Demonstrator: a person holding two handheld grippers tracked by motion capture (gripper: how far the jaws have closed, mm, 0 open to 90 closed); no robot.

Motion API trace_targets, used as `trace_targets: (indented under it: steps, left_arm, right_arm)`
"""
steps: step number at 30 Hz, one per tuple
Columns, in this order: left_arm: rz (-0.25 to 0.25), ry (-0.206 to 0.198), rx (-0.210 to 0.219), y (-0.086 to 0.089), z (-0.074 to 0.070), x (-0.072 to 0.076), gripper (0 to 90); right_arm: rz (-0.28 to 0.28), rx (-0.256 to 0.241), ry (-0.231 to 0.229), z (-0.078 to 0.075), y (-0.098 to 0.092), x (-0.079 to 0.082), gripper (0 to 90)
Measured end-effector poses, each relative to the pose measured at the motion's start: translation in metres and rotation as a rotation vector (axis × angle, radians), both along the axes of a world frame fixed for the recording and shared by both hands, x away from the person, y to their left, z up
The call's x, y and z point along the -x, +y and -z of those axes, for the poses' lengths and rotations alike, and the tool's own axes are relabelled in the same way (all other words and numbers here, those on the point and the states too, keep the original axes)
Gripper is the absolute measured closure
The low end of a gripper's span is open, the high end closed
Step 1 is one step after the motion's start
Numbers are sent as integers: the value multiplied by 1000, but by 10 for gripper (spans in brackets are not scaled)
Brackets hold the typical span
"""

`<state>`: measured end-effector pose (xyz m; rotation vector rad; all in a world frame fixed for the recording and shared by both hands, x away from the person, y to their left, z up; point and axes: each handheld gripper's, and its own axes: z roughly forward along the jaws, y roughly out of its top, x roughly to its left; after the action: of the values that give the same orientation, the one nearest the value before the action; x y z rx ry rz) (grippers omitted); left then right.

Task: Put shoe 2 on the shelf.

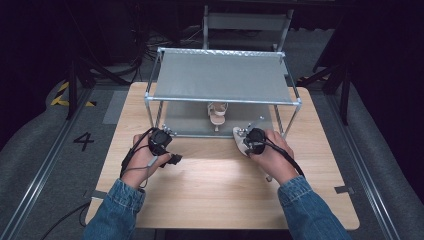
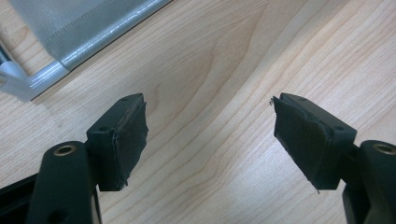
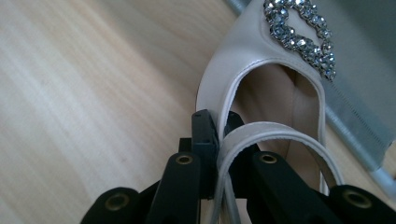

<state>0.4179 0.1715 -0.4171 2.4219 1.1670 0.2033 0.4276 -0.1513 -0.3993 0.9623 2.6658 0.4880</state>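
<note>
A cream high-heeled shoe [image 3: 261, 60] with a rhinestone buckle [image 3: 299, 32] lies on the wooden table [image 1: 220, 185] just in front of a metal shoe rack [image 1: 222, 75]. My right gripper [image 3: 220, 128] is shut on the shoe's side edge and strap; from above the right gripper [image 1: 254, 140] sits over the shoe [image 1: 241, 137]. A second matching shoe [image 1: 217, 112] stands on the rack's lower shelf. My left gripper [image 2: 210, 140] is open over bare wood, and in the high view the left gripper [image 1: 161, 142] rests at the rack's front left corner.
The rack has a grey fabric top shelf [image 1: 222, 77] and thin metal posts [image 1: 148, 112]. A corner of its lower frame [image 2: 32, 81] lies close to my left gripper. A chair [image 1: 247, 25] stands behind the table.
</note>
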Motion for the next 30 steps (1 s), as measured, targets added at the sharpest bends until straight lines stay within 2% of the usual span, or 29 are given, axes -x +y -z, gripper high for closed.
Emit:
trace_targets:
  steps: [13,16,30]
  left_arm:
    - [3,4,17,5,-1,0,261]
    - [6,10,17,6,-1,0,261]
    - [12,18,16,3,0,-1,261]
  right_arm:
    - [43,3,-44,7,16,-46,857]
    - [43,17,-44,10,19,-50,857]
    - [66,43,-132,20,27,-65,856]
